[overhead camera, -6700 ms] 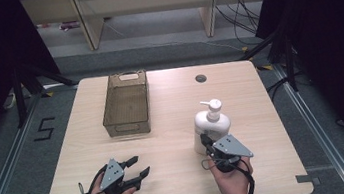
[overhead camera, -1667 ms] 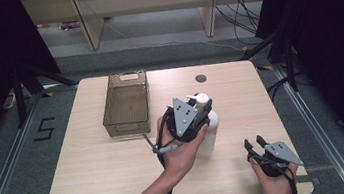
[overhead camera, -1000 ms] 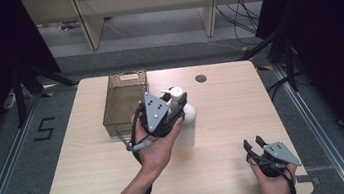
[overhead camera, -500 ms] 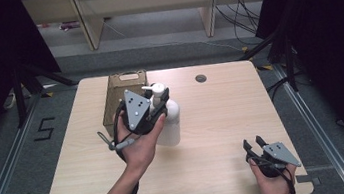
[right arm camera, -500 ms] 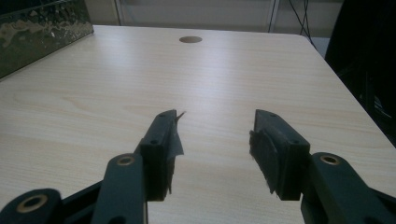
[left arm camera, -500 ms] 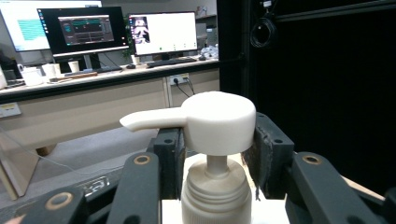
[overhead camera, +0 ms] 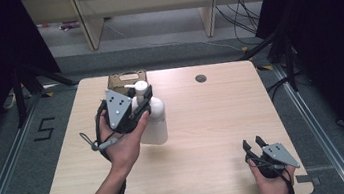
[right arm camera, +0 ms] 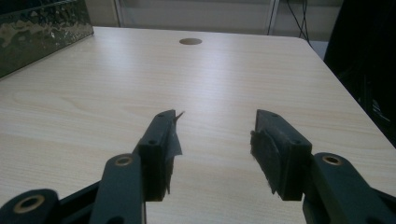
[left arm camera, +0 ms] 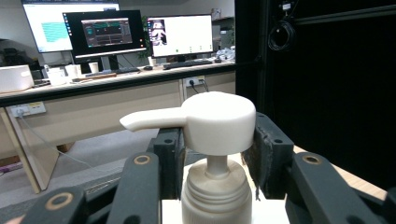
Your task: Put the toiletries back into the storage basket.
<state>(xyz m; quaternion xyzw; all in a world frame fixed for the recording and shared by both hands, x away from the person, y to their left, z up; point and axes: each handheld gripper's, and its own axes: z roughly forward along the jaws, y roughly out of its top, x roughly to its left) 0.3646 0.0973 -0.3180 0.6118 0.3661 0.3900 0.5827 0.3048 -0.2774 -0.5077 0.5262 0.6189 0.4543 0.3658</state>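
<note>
White plastic pump bottle [overhead camera: 154, 122] clamped at its round head by left gripper [overhead camera: 136, 107].

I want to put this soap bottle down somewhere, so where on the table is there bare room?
Free: the wide middle between the pump bottle and the right gripper, up to the table's hole; also the near-left corner. Crowded: far left, where the left gripper, bottle and bin bunch together.
</note>
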